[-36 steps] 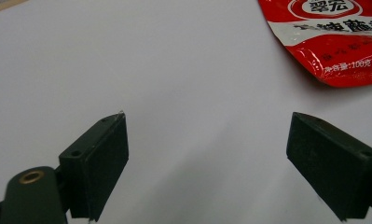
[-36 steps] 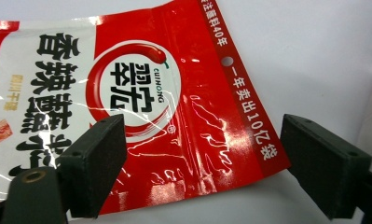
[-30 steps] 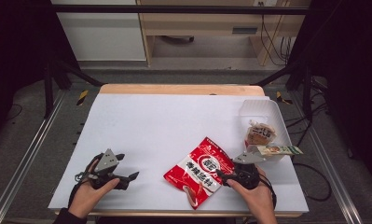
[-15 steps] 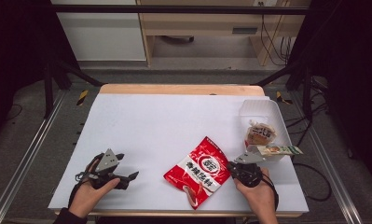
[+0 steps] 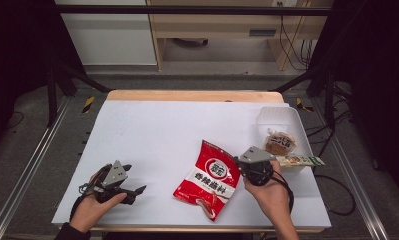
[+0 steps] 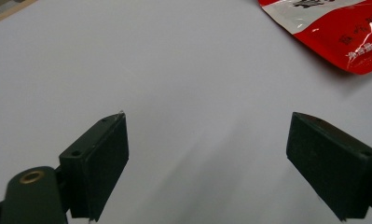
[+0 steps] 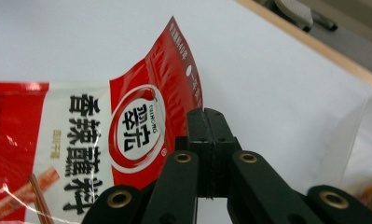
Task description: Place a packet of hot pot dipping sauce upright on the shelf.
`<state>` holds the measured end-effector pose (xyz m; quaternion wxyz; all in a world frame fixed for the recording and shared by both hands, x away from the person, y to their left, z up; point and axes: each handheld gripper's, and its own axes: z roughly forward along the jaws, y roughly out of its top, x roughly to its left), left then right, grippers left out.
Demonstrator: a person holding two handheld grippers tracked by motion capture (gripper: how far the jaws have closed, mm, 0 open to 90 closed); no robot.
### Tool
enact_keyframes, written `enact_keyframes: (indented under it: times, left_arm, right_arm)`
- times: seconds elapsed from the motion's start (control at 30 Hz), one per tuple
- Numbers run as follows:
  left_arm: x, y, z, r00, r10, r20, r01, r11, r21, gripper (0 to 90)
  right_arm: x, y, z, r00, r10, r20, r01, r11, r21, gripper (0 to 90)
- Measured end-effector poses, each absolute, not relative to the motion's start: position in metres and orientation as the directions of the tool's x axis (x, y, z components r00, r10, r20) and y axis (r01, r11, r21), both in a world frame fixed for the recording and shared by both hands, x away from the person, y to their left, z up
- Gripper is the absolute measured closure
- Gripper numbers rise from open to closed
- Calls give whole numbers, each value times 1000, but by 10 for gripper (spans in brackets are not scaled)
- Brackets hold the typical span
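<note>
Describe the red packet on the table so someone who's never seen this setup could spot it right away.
On the white table, look at the near right part, just left of the clear plastic tray. The red packet lies there, its right edge pinched by the right gripper. Bright red with a white band and black Chinese characters.

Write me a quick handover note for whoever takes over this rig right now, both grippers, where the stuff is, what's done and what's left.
Right gripper: jaws have just closed on the edge of the red seasoning packet, whose top end is raised off the table.
Left gripper: open, holding nothing, low over the table.
White container at the right edge holds a wrapped snack.
Done: packet gripped.
Left, probably: carry the packet to the container.
</note>
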<state>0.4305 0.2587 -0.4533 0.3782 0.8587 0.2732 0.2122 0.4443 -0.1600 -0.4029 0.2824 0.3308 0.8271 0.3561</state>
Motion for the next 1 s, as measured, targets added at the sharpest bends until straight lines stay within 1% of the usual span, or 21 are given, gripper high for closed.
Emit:
enact_keyframes:
  times: [0.07, 0.13, 0.3, 0.37, 0.57, 0.73, 0.9, 1.0]
  left_arm:
    - [430, 259, -452, 761, 632, 150, 312, -557, 770, 125]
    - [428, 261, -448, 757, 634, 162, 311, -566, 764, 117]
    - [426, 266, -439, 756, 630, 176, 304, -577, 758, 115]
    - [428, 266, -436, 748, 644, 163, 313, -558, 769, 115]
    - [442, 265, -419, 751, 636, 179, 299, -569, 766, 116]
    - [456, 264, -400, 752, 630, 193, 280, -571, 772, 120]
    - [466, 260, -383, 751, 633, 189, 267, -552, 790, 126]
    - [470, 254, -372, 769, 619, 160, 255, -526, 812, 129]
  right_arm:
    - [450, -150, -395, -636, 730, -249, 325, 546, 772, 900]
    - [457, -138, -387, -650, 709, -274, 299, 570, 765, 900]
    - [467, -116, -373, -688, 663, -295, 255, 601, 758, 900]
    - [470, -110, -368, -695, 652, -304, 241, 609, 756, 900]
    - [479, -94, -355, -717, 619, -321, 207, 628, 750, 900]
    - [486, -86, -349, -718, 616, -325, 204, 632, 748, 900]
    - [487, -77, -341, -726, 601, -334, 178, 634, 753, 900]
    - [487, -73, -336, -735, 592, -332, 165, 631, 758, 900]
